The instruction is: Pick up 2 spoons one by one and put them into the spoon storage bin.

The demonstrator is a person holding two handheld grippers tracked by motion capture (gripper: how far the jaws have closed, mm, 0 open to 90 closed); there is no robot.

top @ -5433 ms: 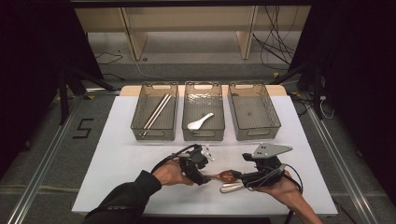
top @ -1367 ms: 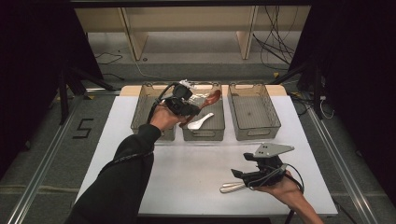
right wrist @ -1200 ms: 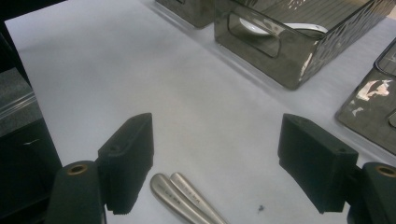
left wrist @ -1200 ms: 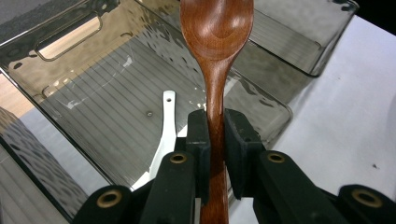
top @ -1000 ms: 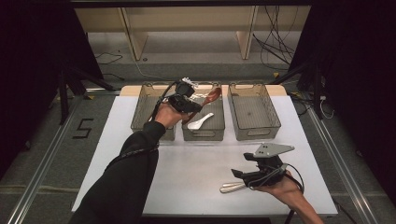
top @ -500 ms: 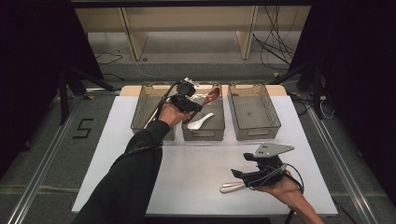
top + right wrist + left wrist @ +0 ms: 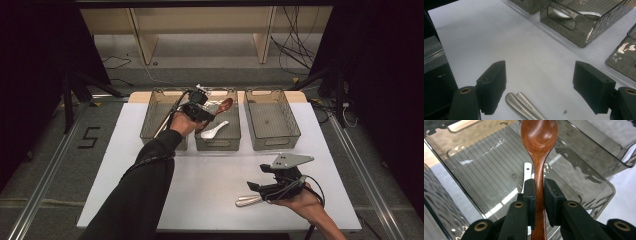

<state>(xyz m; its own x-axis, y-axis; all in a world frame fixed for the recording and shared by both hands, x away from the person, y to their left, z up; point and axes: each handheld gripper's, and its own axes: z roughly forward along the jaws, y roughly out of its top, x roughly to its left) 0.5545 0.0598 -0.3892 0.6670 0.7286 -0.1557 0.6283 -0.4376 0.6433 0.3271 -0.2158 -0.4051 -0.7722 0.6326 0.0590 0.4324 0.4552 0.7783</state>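
Clamping the wooden spoon (image 7: 539,157) by its handle, the left gripper (image 7: 199,111) sits upper centre in the high view, over the middle bin (image 7: 218,141). The spoon's long axis runs up and to the right there, bowl leading toward the bin's far right corner; in the left gripper view it points straight up the frame, bowl at the top, above the bin floor and a white spoon (image 7: 214,130). The right gripper (image 7: 540,85), lower right, has its jaws wide apart over the white table (image 7: 210,175), with two metal handles (image 7: 524,103) lying between them. Compared with five seconds back, the wooden spoon has left the table's lower middle for the bin.
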